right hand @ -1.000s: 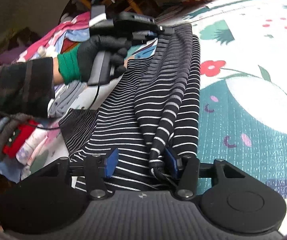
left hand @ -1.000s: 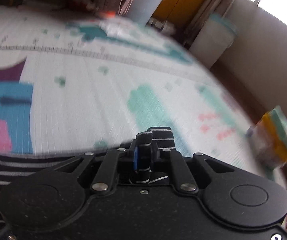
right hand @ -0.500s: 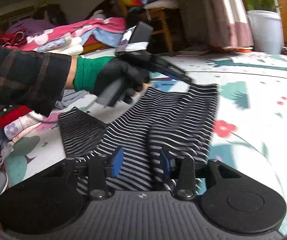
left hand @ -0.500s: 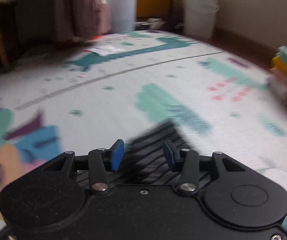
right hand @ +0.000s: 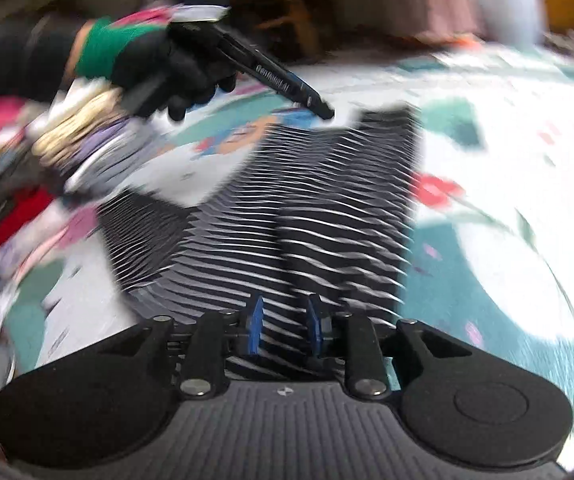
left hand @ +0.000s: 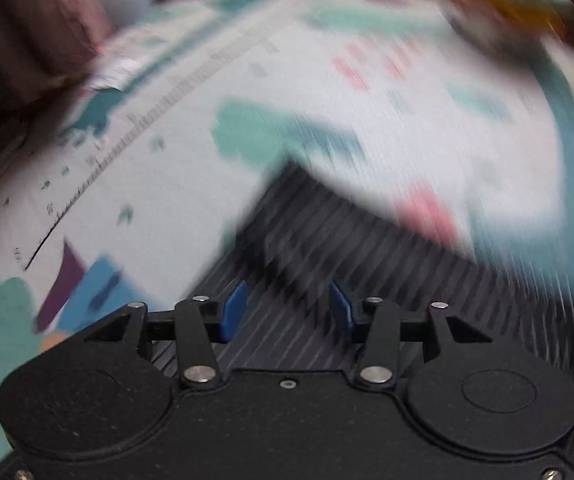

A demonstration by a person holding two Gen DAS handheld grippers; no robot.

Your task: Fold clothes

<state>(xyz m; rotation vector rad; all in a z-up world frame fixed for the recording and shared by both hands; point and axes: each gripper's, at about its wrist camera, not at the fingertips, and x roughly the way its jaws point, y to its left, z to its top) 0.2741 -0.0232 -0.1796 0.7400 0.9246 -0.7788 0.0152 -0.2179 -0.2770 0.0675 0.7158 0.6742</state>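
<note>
both hand-held grippers, left (left hand: 287, 312) and right (right hand: 283, 330), are apart-jawed and empty above the black white-striped knit garment (right hand: 307, 208); a blurred sweep could snag and undo its fold

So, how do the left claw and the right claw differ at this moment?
The left claw has its blue pads set wide apart; the right claw has them closer together, though still parted. The left claw is over the far corner of the striped garment, while the right claw is over its near edge. Both are open, neither holds any cloth, and both views are blurred.
</note>
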